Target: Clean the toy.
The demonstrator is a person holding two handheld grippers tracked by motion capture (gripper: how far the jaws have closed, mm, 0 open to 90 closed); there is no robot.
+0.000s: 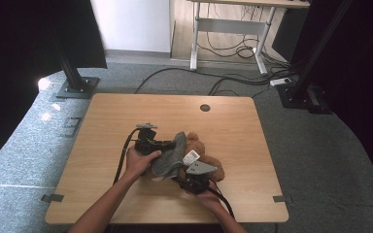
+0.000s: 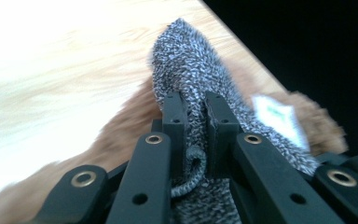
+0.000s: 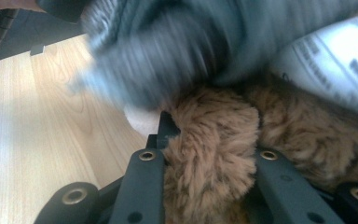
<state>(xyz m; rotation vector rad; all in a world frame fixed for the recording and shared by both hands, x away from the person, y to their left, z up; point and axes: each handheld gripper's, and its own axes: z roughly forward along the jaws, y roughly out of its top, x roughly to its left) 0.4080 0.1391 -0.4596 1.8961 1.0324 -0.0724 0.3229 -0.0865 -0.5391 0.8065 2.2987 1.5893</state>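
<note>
Left gripper view: left gripper [image 2: 196,109] jaws clamped on grey knit garment [image 2: 191,65]; right gripper [image 3: 209,140] jaws pinched brown plush toy [image 3: 214,154], lying mid-table [image 1: 126,104] — thin hold on knit could slip if pulled, or toy could drag along

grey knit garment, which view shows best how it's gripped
The left gripper view: the grey knit garment sits pinched between that gripper's jaws. The high view shows it small, draped on the brown plush toy; the right gripper view blurs it.
</note>
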